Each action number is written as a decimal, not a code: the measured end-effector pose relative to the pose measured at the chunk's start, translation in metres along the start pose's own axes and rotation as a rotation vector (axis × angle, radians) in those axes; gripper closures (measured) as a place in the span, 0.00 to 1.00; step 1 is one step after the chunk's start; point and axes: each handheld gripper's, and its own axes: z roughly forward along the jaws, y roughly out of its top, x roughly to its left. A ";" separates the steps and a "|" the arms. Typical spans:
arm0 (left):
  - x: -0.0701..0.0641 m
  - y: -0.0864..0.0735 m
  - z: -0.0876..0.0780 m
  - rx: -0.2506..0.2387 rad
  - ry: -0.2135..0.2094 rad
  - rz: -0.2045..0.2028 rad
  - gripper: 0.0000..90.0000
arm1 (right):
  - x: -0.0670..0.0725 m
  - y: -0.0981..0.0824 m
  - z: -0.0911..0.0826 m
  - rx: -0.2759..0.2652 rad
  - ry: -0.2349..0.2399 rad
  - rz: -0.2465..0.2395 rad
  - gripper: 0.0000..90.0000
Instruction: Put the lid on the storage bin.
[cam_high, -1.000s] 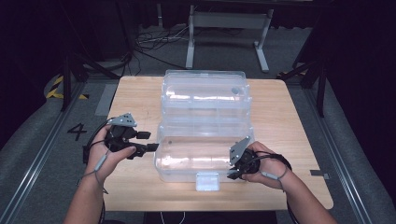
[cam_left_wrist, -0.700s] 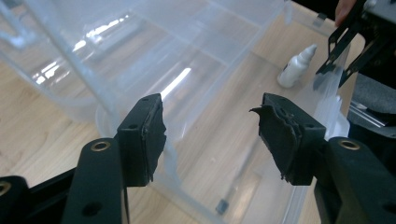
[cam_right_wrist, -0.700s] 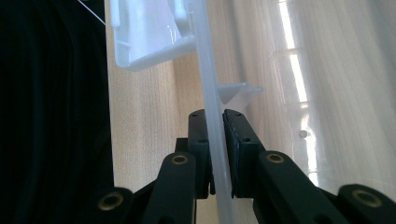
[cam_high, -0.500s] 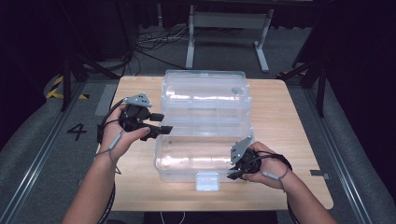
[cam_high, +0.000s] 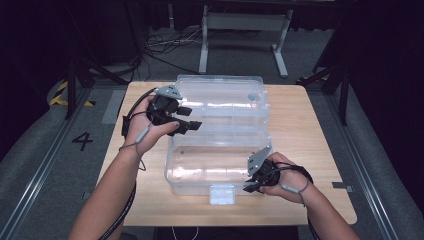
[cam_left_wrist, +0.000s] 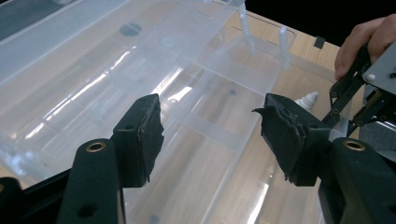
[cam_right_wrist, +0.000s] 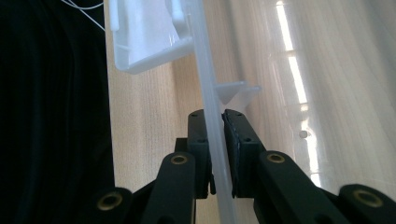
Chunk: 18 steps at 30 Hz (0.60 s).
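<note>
My right fingers (cam_right_wrist: 215, 154) pinched the clear box's (cam_high: 220, 165) near wall; my left fingers (cam_left_wrist: 210, 140) hung open, empty, nearer its flat-lying lid (cam_high: 220, 102).

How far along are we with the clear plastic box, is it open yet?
Done: the clear box lies open, lid folded back flat on the table. In hand: the right hand-held gripper is clamped on the box's near wall; the left hand-held gripper hovers over the lid, jaws open and empty. Left: judging by that, probably gripping the lid.
</note>
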 end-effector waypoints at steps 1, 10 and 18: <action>0.001 0.003 0.002 0.000 -0.001 -0.001 0.43 | -0.001 0.000 0.000 -0.006 -0.002 -0.005 0.91; 0.009 0.021 0.018 0.020 -0.031 -0.008 0.42 | 0.000 -0.001 0.000 -0.017 0.002 0.009 0.91; 0.023 0.030 0.036 0.044 -0.057 -0.005 0.40 | -0.001 -0.002 0.000 -0.020 0.004 0.002 0.91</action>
